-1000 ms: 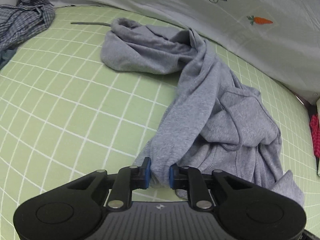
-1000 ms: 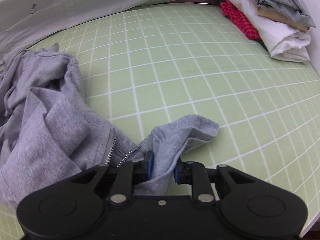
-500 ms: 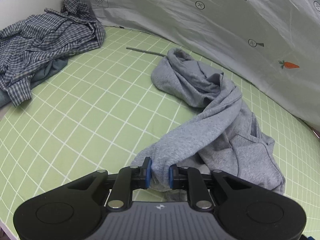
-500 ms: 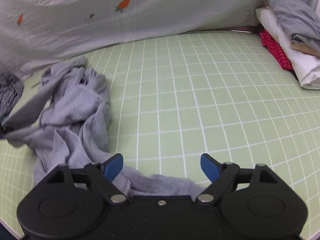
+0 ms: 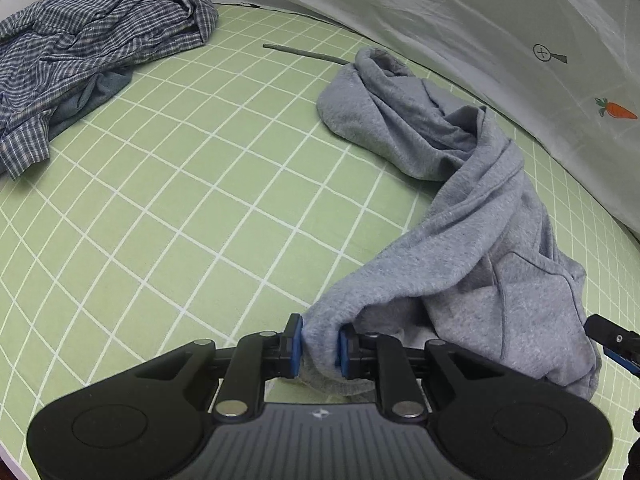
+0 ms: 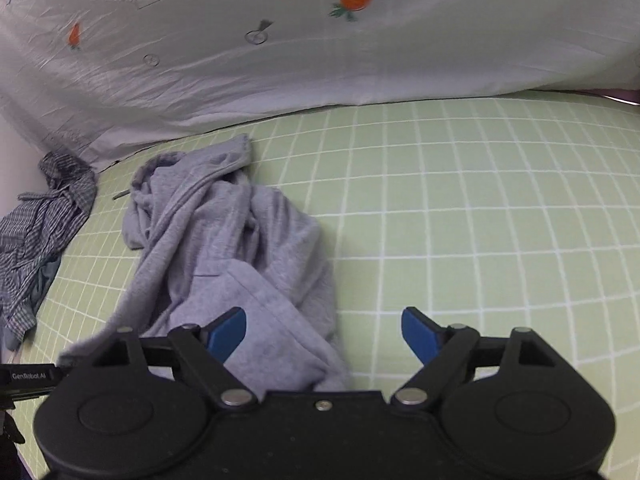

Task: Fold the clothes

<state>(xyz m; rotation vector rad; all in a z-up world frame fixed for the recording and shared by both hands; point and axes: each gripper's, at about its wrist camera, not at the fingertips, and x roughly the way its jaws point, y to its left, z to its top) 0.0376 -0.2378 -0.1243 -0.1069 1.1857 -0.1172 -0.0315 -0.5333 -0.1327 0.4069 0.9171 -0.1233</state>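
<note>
Looking thru the left wrist cam: left gripper (image 5: pixel 319 341) has its blue pads pinched narrow on a bunched edge of the grey hoodie (image 5: pixel 472 216), fabric squeezed between them. Rest of the hoodie trails away to the upper right in a rumpled rope across the green grid mat (image 5: pixel 192 184), hood end lying near the white carrot-print sheet (image 5: pixel 480 32) at the back. A thin grey drawstring (image 5: pixel 304 53) pokes out flat on the mat from the hood end. Checked shirt (image 5: pixel 92 52) is heaped at far left, well apart from the hoodie. Tip of the other gripper shows at the right edge.

Right wrist cam: right gripper (image 6: pixel 324 334) jaws stand wide, having just opened; nothing pressed between the pads. Its left pad hangs over the near part of the hoodie (image 6: pixel 224 248), right pad over bare mat (image 6: pixel 480 208). Hoodie is crumpled left of centre, stretching toward the sheet (image 6: pixel 280 60). Checked shirt (image 6: pixel 44 224) sits at far left. Slightly blurred frame.
</note>
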